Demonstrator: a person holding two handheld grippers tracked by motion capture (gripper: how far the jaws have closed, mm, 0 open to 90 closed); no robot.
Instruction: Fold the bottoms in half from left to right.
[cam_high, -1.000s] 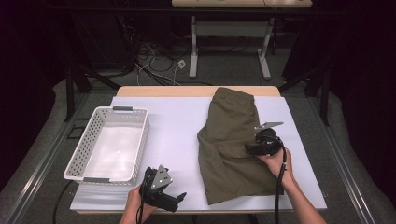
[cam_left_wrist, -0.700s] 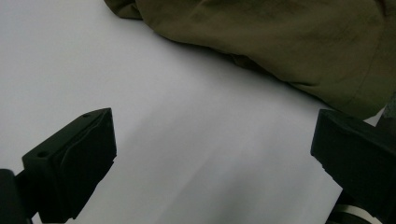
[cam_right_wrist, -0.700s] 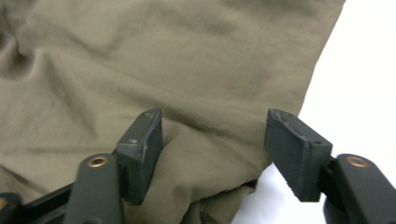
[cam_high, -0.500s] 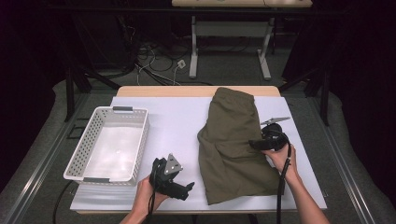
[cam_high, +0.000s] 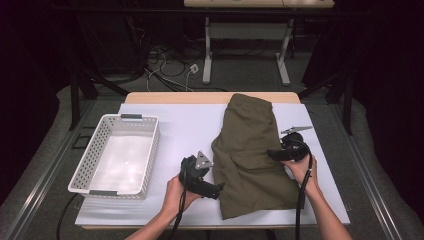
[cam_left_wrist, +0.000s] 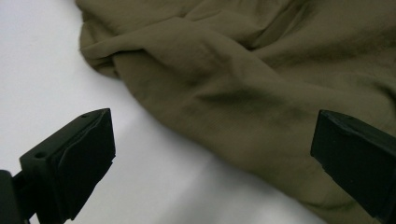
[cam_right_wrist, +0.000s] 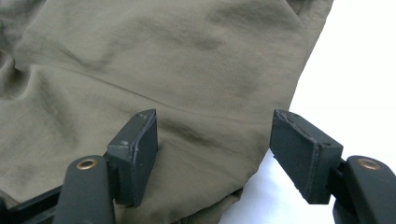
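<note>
A pair of olive shorts lies folded on the white table cover, right of centre. My left gripper sits low at the shorts' near left edge, pointing right. In the left gripper view its jaws stand wide open, with the cloth's rumpled edge just ahead of them. My right gripper rests at the shorts' right edge, pointing left. Its jaws have just been opening and now stand open over the fabric. The cloth's edge lies between them and the pads do not press on it.
A white perforated basket stands on the left of the table, with nothing in it. Bare white cover lies between the basket and the shorts. Behind the table, cables and desk legs stand on the floor.
My left gripper has moved right, from near the table's front edge up to the shorts' left edge. The right hand has barely shifted.
</note>
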